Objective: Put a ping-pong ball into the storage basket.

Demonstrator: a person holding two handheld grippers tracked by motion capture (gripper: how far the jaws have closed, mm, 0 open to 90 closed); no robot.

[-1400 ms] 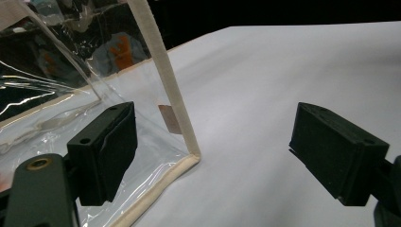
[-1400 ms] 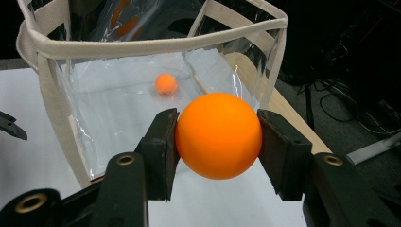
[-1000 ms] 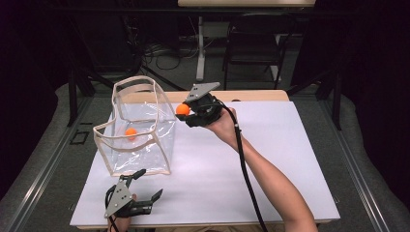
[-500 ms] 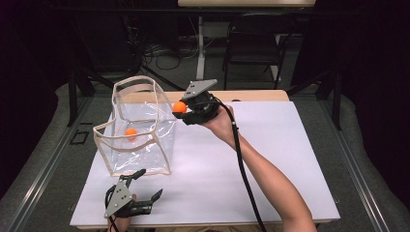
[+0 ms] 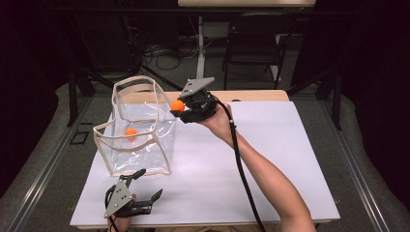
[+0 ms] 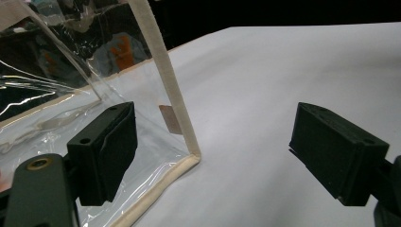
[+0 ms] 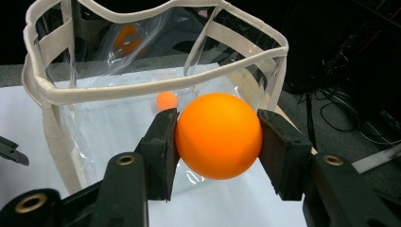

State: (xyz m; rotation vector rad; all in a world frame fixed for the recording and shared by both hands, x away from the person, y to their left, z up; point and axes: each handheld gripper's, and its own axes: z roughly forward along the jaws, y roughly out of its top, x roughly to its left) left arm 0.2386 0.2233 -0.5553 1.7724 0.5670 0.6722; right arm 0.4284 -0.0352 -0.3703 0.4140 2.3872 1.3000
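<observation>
right gripper [image 5: 180,109] clamping ball [image 5: 177,105], nudged closer to bag [image 5: 116,145]; left gripper [image 5: 146,186] wide, unmoved; right gripper view: second ball [image 7: 166,100] inside.

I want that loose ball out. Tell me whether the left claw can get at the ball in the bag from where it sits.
Probably not directly. The left claw, open, rests low outside the bag, whose clear wall stands between it and the ball. It would likely have to rise and enter through the open top.

Table: white top [image 5: 270,159] with a wood strip at its 12 o'clock edge.
Clear bag [image 5: 138,130]: stands on the top toward 10 o'clock, cream-trimmed, mouth open upward.
Left gripper [image 5: 140,193]: rests at 7 o'clock, just below the bag, jaws parted.
</observation>
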